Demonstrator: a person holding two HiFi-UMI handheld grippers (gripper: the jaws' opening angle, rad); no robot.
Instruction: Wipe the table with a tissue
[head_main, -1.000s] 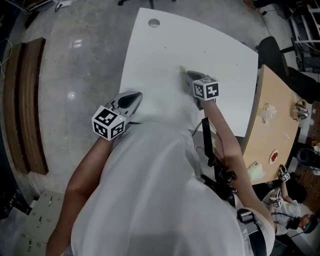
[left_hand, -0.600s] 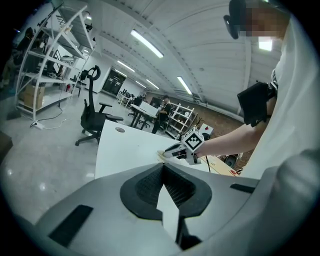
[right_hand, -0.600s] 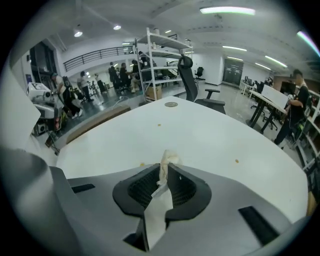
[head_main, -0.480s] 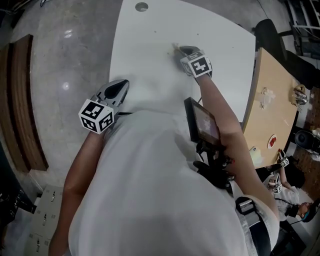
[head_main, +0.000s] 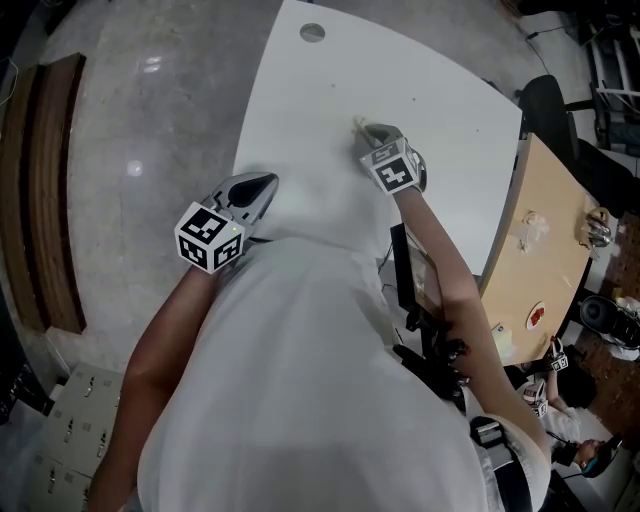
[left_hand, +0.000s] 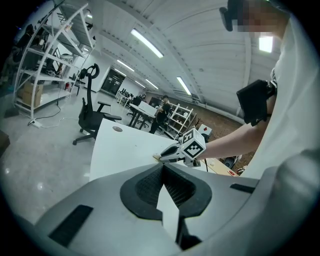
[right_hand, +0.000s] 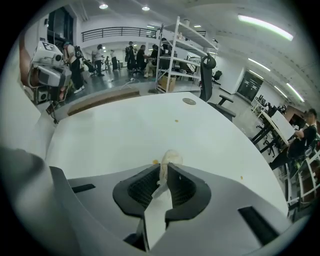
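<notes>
The tissue (right_hand: 169, 159) is a small crumpled wad, pinched between the jaws of the right gripper (right_hand: 163, 172). The jaws are closed on it, and its rounded end pokes out past the tips and seems to rest on the white table (head_main: 320, 90). From the head view, that puts the tissue (head_main: 359, 126) about mid-table, a little toward the right side. The right gripper (head_main: 372, 133) is reached out over the top at arm's length.

An orange-brown speck (right_hand: 155, 161) lies just beside the wad, another speck (right_hand: 176, 120) lies farther out, and a third (right_hand: 241, 177) is off to the right. A round cable hole (head_main: 312, 32) sits near the far edge.

The left gripper (head_main: 262, 185) hangs at the table's left edge, well apart from the tissue. In its own view the left gripper (left_hand: 162, 172) has its jaw tips together with nothing between them.

The person's white shirt (head_main: 300, 380) covers the near part of the table, and a dark screen rig (head_main: 408, 268) juts out at the chest. A tan wooden table (head_main: 545, 240) stands to the right, a wooden bench (head_main: 55, 200) lies on the grey floor to the left, and a black office chair (left_hand: 90, 112) stands beyond the far end.
</notes>
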